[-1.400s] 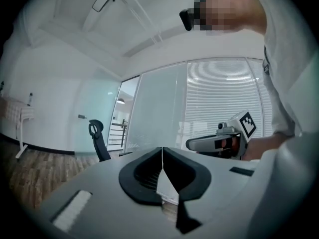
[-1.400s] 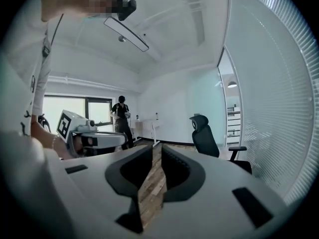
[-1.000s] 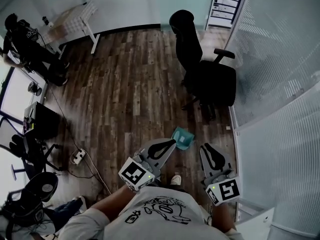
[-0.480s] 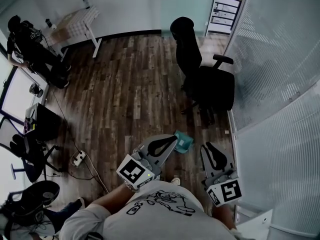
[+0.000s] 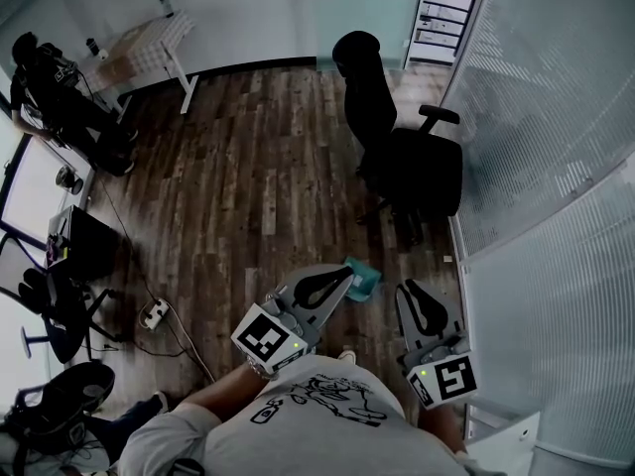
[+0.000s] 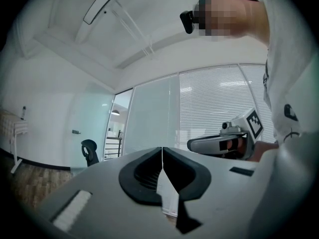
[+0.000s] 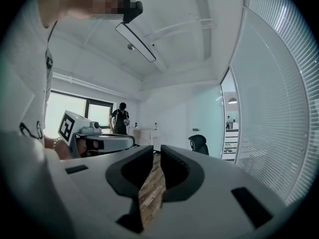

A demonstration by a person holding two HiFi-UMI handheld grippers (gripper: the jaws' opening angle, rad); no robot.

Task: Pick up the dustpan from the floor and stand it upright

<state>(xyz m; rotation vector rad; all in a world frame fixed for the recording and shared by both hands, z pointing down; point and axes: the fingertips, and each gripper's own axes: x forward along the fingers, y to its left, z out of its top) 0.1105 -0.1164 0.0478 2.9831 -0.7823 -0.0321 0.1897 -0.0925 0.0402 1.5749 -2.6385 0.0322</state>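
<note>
A small teal dustpan lies flat on the wood floor just in front of the person's feet, seen only in the head view. My left gripper hangs above the floor with its tips over the dustpan's left edge. Its jaws are pressed together and empty, as the left gripper view shows. To the right of the dustpan and apart from it, my right gripper is held up. In the right gripper view its jaws stand together but for a thin slit, with nothing between them. Both gripper cameras look level across the room.
A black office chair stands just beyond the dustpan. A glass wall with blinds runs along the right. A power strip with cables lies on the floor at the left. A white table and a person are at the far left.
The head camera has shifted slightly. Both grippers stay in about the same places and the dustpan has not moved on the floor.
</note>
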